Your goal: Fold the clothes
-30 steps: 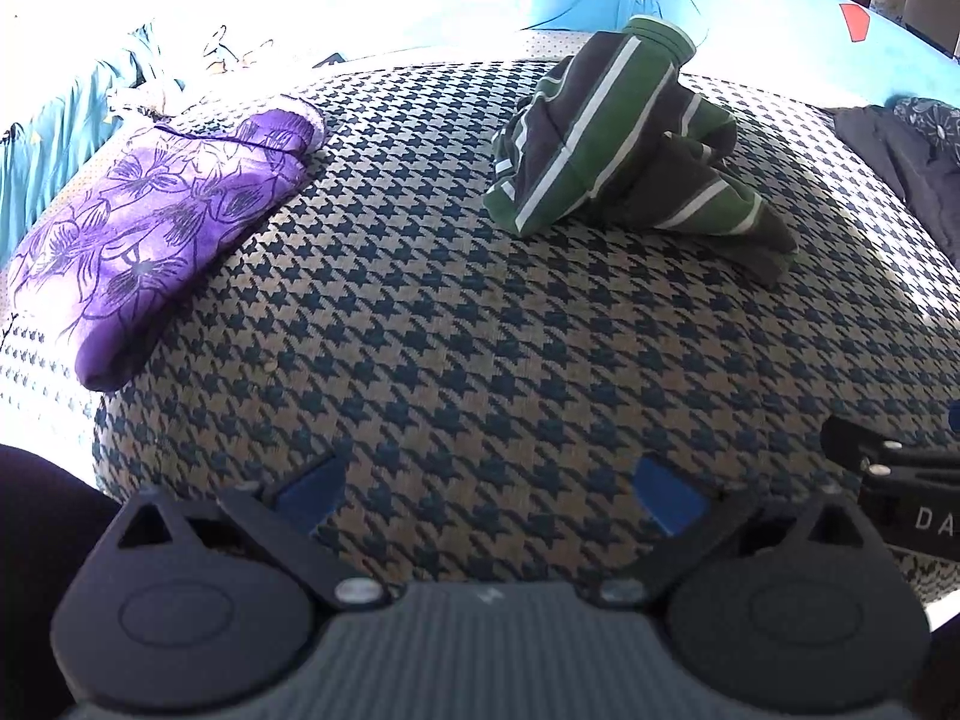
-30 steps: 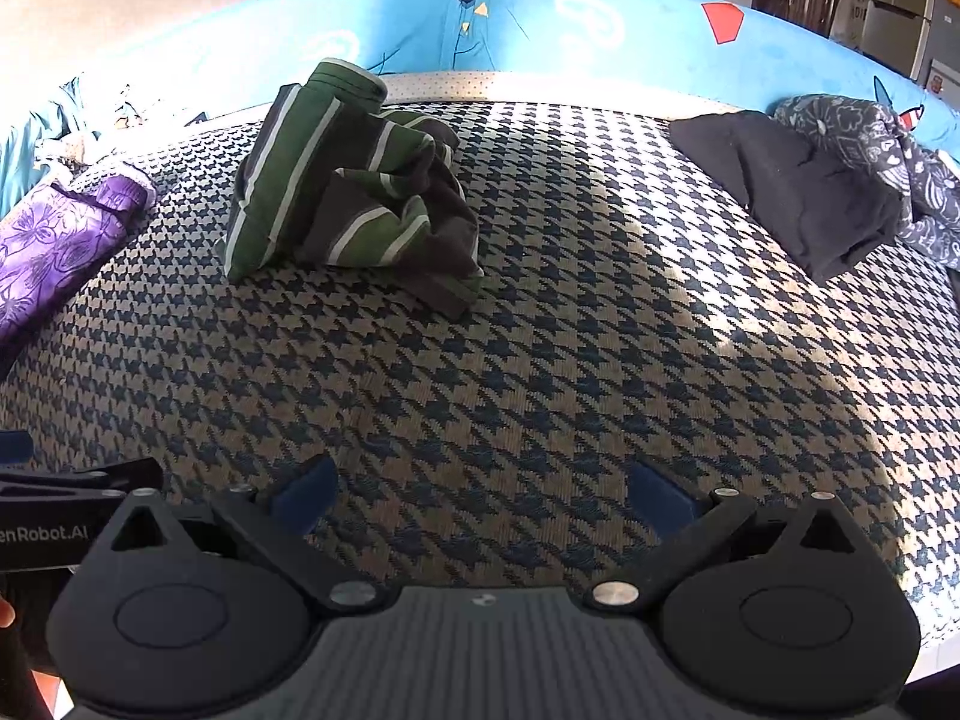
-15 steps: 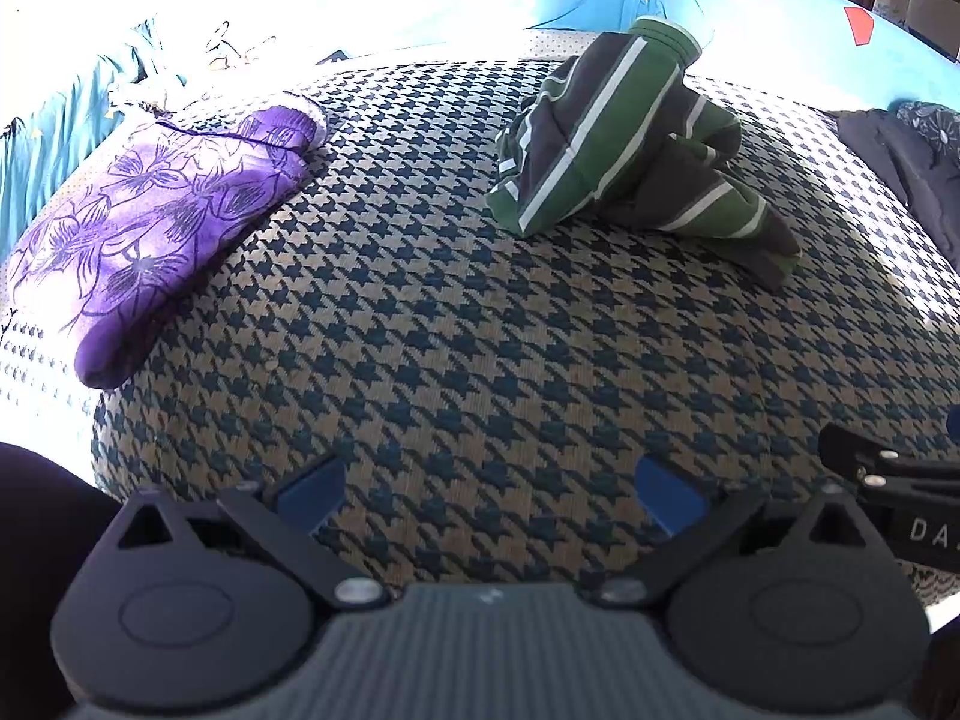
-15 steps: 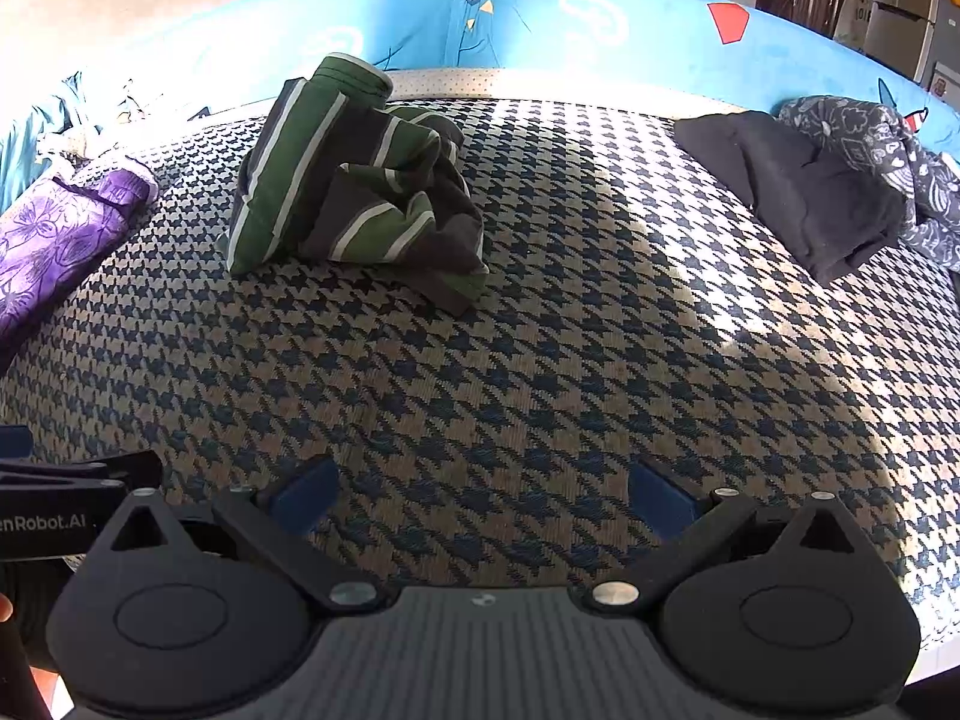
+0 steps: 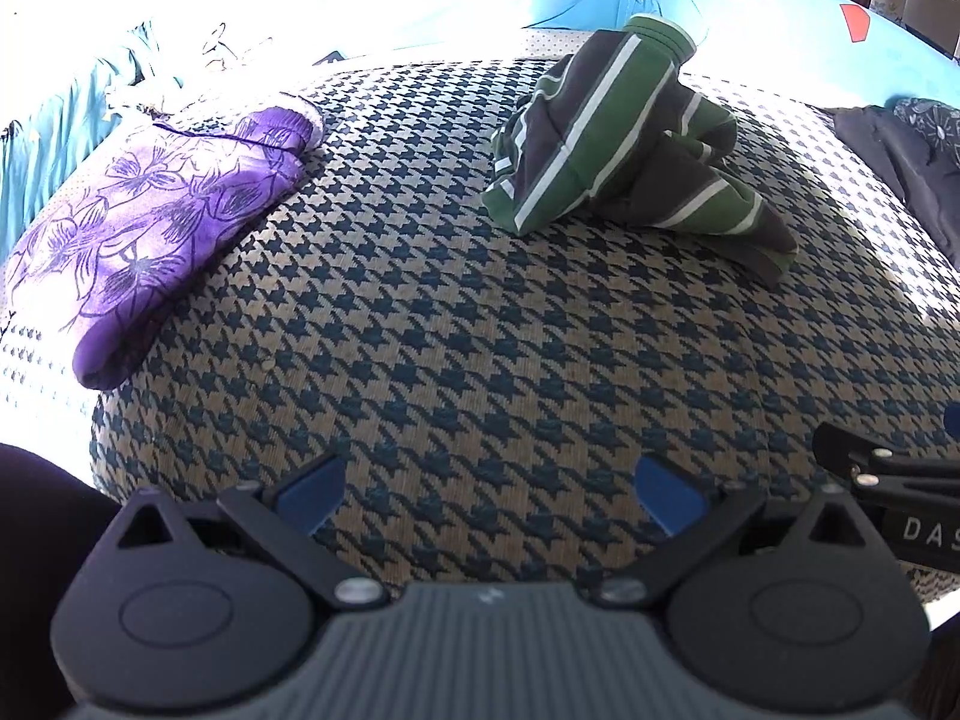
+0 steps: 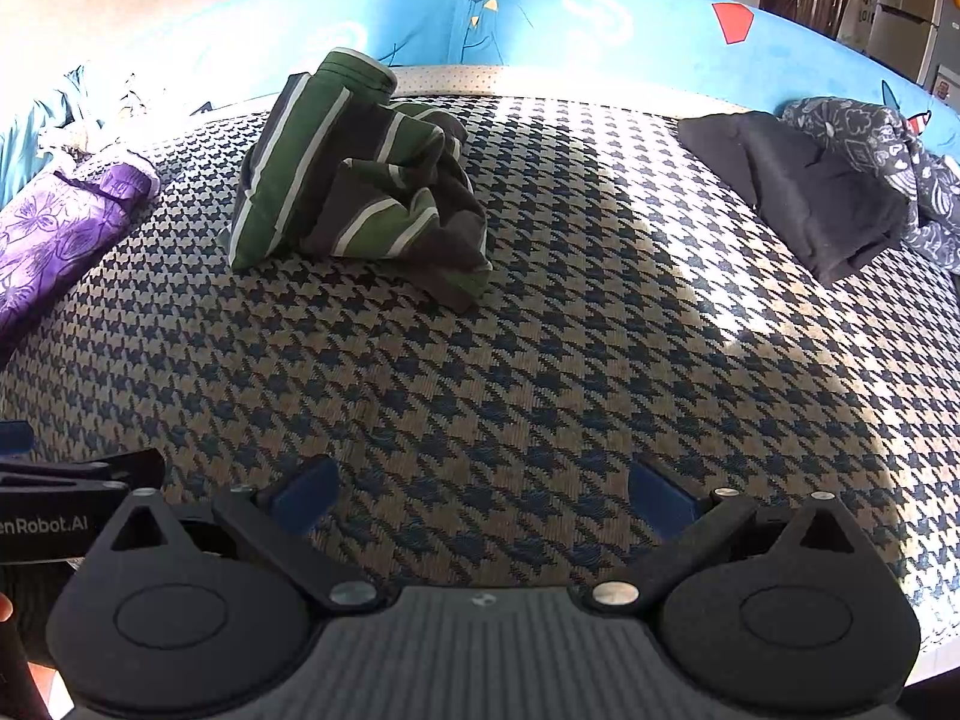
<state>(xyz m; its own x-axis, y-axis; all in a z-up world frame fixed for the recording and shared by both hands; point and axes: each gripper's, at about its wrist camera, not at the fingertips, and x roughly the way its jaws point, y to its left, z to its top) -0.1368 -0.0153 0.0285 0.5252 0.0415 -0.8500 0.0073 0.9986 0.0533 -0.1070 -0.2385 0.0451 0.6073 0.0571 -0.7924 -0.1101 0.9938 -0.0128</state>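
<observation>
Now, from the left wrist: left gripper (image 5: pixel 489 495) with jaws spread wide, nothing between them, low over the houndstooth cover (image 5: pixel 480 360). Striped shirt (image 5: pixel 624 138) ahead and a little to the right, crumpled in a heap, well apart from the blue pads (image 5: pixel 309 492). Slightly larger and nearer in view than a second ago, so creeping forward toward it. Purple cloth (image 5: pixel 150 228) ahead to the left, already a neat fold. Tip of the right gripper (image 5: pixel 882 468) just beside, at the right edge.

From the right wrist: right gripper (image 6: pixel 480 495) likewise spread apart and empty, above the same cover (image 6: pixel 540 360). Striped shirt (image 6: pixel 360 180) ahead and to the left, also a touch closer than before; no contact yet. Black cloth (image 6: pixel 798 192) ahead to the right, with a patterned grey cloth (image 6: pixel 870 138) behind it, both untouched. Part of the left gripper (image 6: pixel 78 480) just beside, at the left edge.

Probably an approach in hand: both tools closing on the shirt, with spreading it flat likely needed before any fold.
</observation>
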